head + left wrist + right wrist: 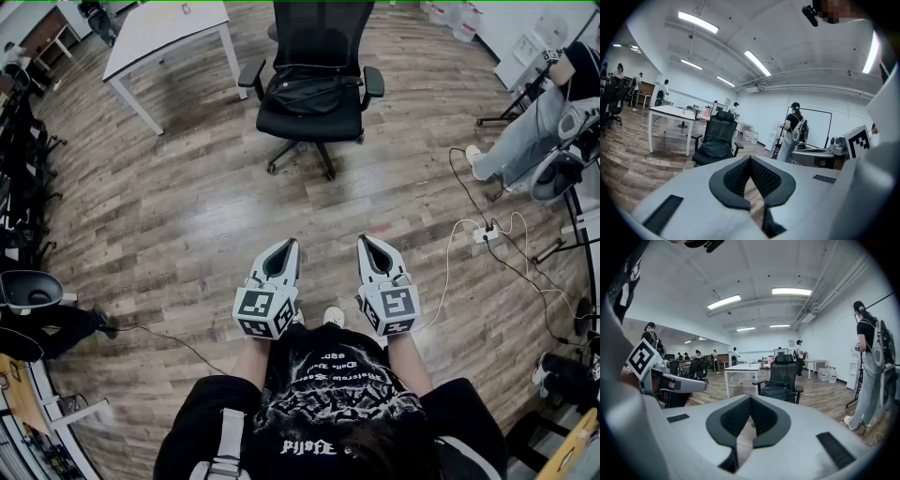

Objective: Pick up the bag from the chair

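A black bag (pixel 307 91) lies on the seat of a black office chair (pixel 314 37) at the top middle of the head view, well ahead of me. The same chair (pixel 717 136) with the bag (pixel 712 150) shows in the left gripper view, and the chair (pixel 782 373) with the bag (pixel 776 391) in the right gripper view. My left gripper (pixel 292 245) and right gripper (pixel 362 242) are held side by side low over the wooden floor, far short of the chair. Both are shut with nothing between their jaws.
A white table (pixel 169 28) stands left of the chair. At the right sit a person (pixel 539 122), a tripod and a cable with a power strip (pixel 485 233) on the floor. More chairs and gear (pixel 23 291) line the left edge. Several people stand in the distance.
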{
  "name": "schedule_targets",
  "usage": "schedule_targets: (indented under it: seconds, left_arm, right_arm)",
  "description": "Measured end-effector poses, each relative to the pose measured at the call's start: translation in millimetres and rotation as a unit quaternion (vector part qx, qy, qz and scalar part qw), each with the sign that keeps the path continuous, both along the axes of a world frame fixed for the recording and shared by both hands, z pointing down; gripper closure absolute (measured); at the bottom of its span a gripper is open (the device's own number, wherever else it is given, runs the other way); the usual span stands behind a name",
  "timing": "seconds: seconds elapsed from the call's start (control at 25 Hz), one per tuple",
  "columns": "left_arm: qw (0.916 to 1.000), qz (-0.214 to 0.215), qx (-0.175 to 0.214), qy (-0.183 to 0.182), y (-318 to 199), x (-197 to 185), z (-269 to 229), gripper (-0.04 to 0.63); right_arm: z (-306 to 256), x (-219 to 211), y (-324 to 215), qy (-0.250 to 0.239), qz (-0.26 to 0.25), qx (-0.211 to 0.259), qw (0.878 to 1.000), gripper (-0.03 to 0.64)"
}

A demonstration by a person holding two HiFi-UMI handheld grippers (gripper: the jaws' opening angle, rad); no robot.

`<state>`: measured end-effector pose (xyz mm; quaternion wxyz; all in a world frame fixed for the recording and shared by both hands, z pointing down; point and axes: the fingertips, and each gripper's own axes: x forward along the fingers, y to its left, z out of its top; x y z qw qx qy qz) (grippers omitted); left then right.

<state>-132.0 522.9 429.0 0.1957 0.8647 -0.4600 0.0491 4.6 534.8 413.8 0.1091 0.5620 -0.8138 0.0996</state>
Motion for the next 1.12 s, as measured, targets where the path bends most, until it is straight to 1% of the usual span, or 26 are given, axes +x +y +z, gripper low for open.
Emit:
schedule_targets:
  seconds: [0.24, 0.56, 0.68, 0.84, 0.96, 1.0, 1.04, 1.08, 1.12]
  left_arm:
    - [0.9999, -0.005, 0.005, -0.012, 0.4, -7.3, -0.4, 0.591]
    - [0.9997, -0.011, 0.014, -0.013, 14.8, -12.6, -5.4, 0.591]
    - [0.9997, -0.008, 0.017, -0.015, 20.8, -10.2, -5.2, 0.591]
    - [0.9997, -0.018, 0.014, -0.005, 29.5, -12.3, -2.5, 0.589]
    - [0.9996, -0.023, 0.013, -0.005, 32.0, -11.5, -1.8, 0.586]
    - [0.9997, -0.02, 0.011, -0.002, 32.8, -10.6, -1.9, 0.569]
    - [0.9999, -0.014, 0.007, 0.005, 33.4, -9.0, -1.9, 0.534]
    - [0.9999, -0.005, 0.002, 0.014, 33.9, -6.7, -1.7, 0.47]
    - [0.9998, 0.002, -0.003, 0.021, 34.0, -4.2, -1.2, 0.429]
  right_arm:
    - [-3.1, 0.2, -1.6, 0.004, 0.0, 0.007, 1.0, 0.614]
    - [-6.9, 3.5, 12.5, -0.004, 0.008, 0.012, 1.0, 0.614]
    - [-5.2, 7.5, 18.3, -0.013, 0.011, 0.008, 1.0, 0.612]
    - [3.2, 13.7, 27.2, -0.012, 0.019, -0.007, 1.0, 0.612]
    - [6.0, 20.0, 30.8, -0.017, 0.022, -0.014, 1.0, 0.611]
    - [6.2, 20.4, 31.6, -0.02, 0.02, -0.015, 0.999, 0.606]
    - [6.4, 20.0, 31.8, -0.023, 0.016, -0.017, 0.999, 0.536]
    - [6.6, 19.7, 31.5, -0.024, 0.013, -0.019, 0.999, 0.525]
    - [6.5, 19.8, 30.9, -0.023, 0.011, -0.02, 0.999, 0.525]
